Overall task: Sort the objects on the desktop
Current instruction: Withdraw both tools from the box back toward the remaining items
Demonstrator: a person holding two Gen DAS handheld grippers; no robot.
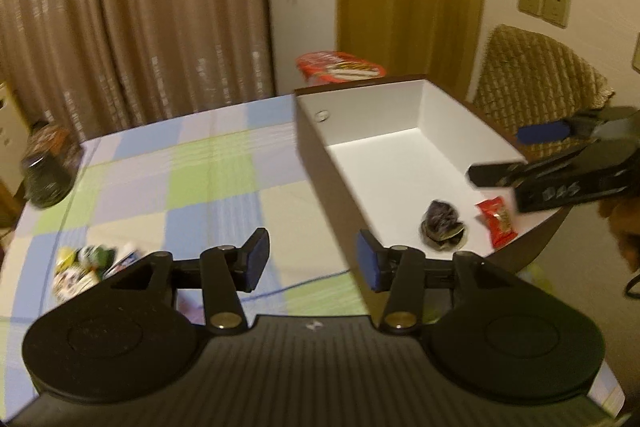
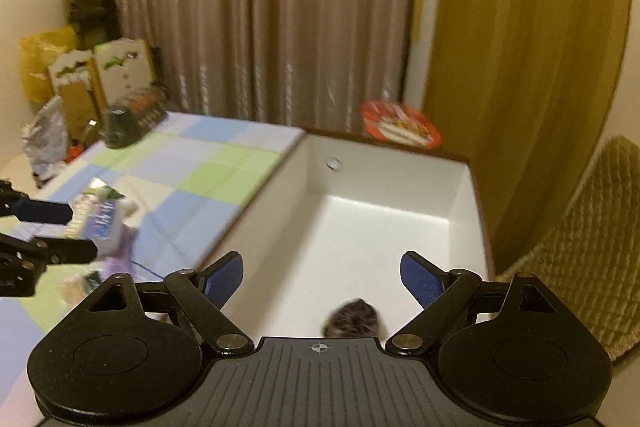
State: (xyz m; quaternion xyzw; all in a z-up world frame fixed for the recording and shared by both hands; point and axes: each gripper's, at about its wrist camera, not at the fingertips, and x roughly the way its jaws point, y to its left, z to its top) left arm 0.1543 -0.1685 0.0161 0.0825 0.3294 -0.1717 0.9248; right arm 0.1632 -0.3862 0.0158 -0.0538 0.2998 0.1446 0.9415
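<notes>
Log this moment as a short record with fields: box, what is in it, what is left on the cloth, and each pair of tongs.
box: open white box on the checked tablecloth
in box: dark crumpled wrapper and red snack packet, near the close end
left on cloth: a small pile of packets, dark jar at the far corner
left tongs: open, nothing between them, over the cloth beside the box
right tongs: open wide, empty, above the box

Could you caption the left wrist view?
Empty left gripper over checked tablecloth; white box holds two snack packets.
</notes>
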